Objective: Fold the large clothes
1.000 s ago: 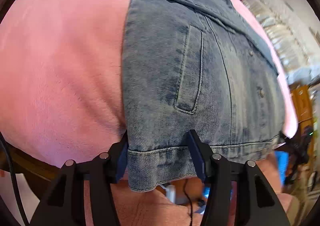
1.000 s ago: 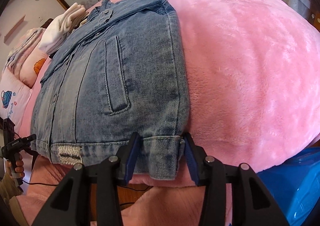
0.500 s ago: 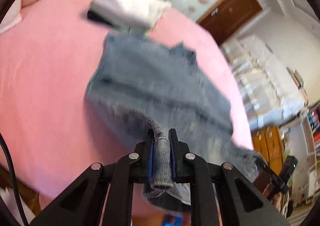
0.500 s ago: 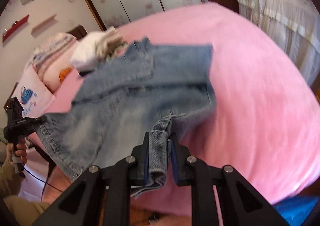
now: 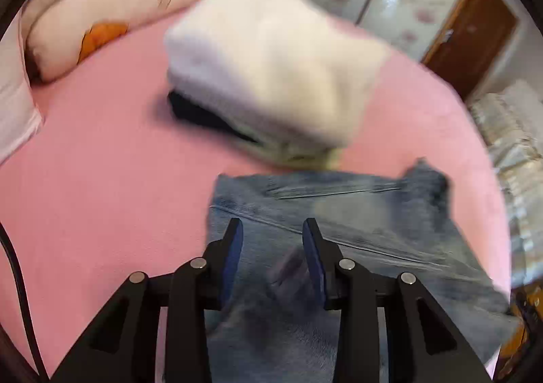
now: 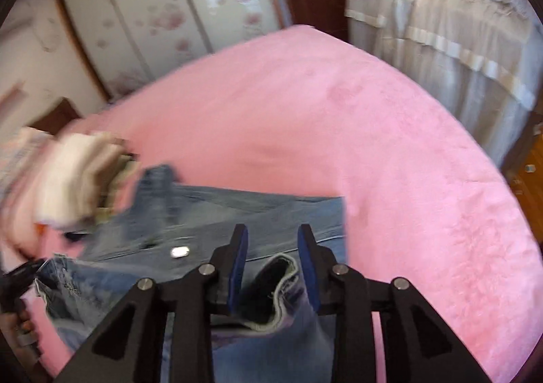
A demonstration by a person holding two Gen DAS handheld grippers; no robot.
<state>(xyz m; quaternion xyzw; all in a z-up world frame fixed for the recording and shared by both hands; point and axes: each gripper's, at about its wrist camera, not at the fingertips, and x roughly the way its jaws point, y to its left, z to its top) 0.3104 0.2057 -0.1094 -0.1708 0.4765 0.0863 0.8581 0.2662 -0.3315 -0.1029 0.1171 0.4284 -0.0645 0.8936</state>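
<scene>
A blue denim jacket lies on the pink bed, its lower part doubled over toward the collar. My left gripper hovers over the jacket's left edge. Its jaws are opening, and a blurred fold of denim hangs loose between them without being pressed. In the right wrist view the jacket spreads left of my right gripper. That gripper's jaws are opening too, and the curled hem sits slack between them.
A stack of folded white and dark clothes sits just beyond the collar, also seen as a stack at the left. A pillow lies far left. Bare pink bed stretches right, toward a curtain. A hand shows at lower left.
Both grippers took the jacket's bottom hem at the near edge, shut on it, carried it up and forward toward the collar, and now stand apart from it.
</scene>
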